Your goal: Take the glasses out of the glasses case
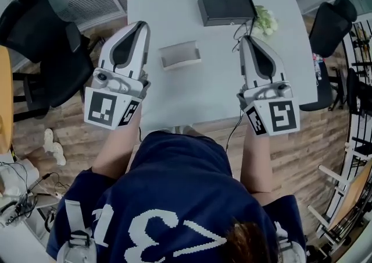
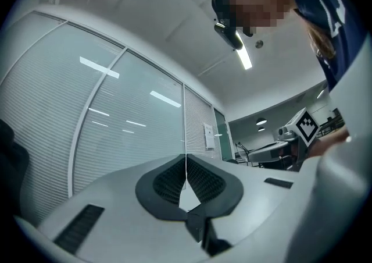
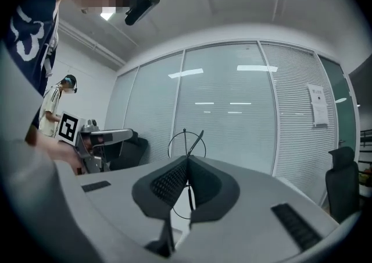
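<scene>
glasses case (image 1: 180, 54) laid on white table (image 1: 192, 99), ahead of and between grippers, touched by neither. black box (image 1: 226, 9) set behind it. left gripper (image 1: 138, 25) and right gripper (image 1: 246, 41) held clenched, nothing clasped. white numerals on navy shirt (image 1: 168, 169) not read with certainty.

We see bright, cool, even light from ceiling strip lights (image 2: 244, 58), which repeat as pale streaks in the glass wall (image 2: 133, 122). In the head view the surface (image 1: 174, 0) looks pale, washed and nearly shadowless. Both gripper views bulge, darken to black at the corners, and blur whatever sits nearest the lens.
</scene>
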Available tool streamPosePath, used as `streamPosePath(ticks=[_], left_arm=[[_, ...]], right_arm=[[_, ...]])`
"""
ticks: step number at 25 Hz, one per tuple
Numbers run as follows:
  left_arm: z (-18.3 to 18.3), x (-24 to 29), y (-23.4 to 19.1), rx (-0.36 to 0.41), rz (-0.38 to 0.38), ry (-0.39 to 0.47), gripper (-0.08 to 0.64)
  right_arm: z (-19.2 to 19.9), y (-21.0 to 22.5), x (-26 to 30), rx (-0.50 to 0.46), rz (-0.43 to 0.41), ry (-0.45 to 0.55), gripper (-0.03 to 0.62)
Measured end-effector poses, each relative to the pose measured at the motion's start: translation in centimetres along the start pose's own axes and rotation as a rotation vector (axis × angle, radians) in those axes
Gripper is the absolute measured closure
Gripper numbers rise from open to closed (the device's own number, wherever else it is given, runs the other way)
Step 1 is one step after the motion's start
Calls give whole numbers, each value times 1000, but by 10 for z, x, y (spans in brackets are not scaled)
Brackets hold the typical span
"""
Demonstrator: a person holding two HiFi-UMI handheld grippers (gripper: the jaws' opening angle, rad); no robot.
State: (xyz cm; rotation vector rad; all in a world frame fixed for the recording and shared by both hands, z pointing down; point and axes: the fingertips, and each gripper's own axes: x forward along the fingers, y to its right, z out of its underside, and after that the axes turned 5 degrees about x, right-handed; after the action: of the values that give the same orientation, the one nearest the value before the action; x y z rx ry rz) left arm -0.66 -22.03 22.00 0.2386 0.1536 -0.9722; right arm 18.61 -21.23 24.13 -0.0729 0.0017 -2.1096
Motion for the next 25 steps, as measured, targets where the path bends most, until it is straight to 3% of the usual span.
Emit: streamPosePath(ticks=[9,18,21,25], left_arm=[[55,-10,21,-79,42,-117,541],[101,-30,23,-111,48,-235,541],[112,-38,22,-118,37,-269,541],[119,-41,21,-128,32,-288,541]], right_arm=[[143,0,-5,-37,66,-350,566],[305,-16,-36,96,50,-714,566],[338,-24,-47,100,42,-836,566],[349,-26,-46,79,35,-880,563]])
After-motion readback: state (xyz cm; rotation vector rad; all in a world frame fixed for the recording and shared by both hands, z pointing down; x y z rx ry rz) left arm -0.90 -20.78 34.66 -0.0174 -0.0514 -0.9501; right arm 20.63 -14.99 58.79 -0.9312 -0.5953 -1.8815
